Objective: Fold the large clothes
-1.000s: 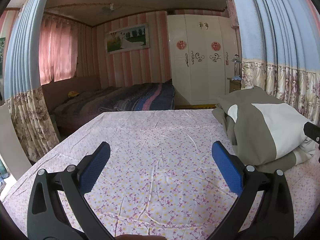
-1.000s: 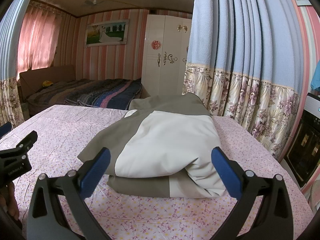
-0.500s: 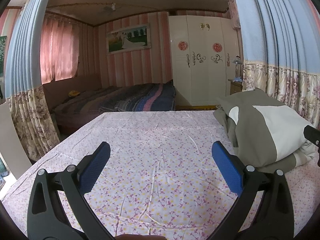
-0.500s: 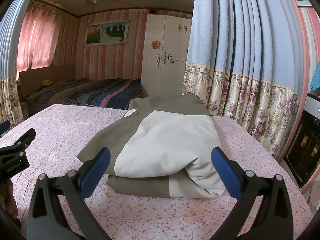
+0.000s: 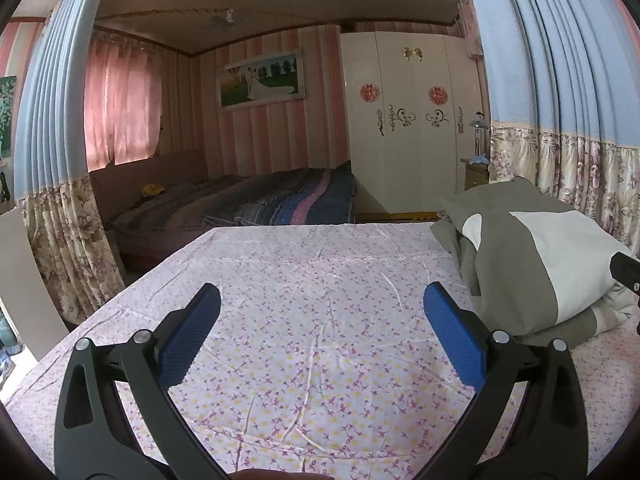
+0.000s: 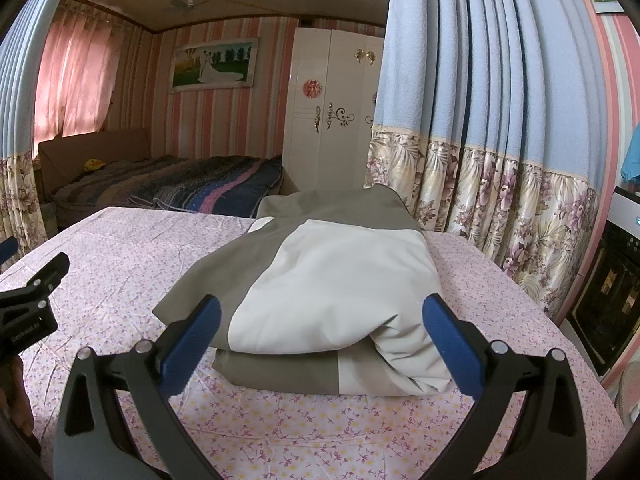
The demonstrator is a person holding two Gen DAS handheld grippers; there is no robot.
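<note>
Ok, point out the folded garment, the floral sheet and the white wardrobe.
folded garment [image 6: 336, 280]: right wrist view, on its cream top panel.
floral sheet [image 5: 320, 320]: left wrist view, on a bare stretch between the open fingers.
white wardrobe [image 5: 412, 152]: left wrist view, on a middle door.

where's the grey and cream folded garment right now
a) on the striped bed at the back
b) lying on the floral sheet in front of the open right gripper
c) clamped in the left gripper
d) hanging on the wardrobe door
b: the folded garment lies on the floral sheet, just beyond the right gripper, whose jaws stand wide apart with nothing clamped between them.
</note>
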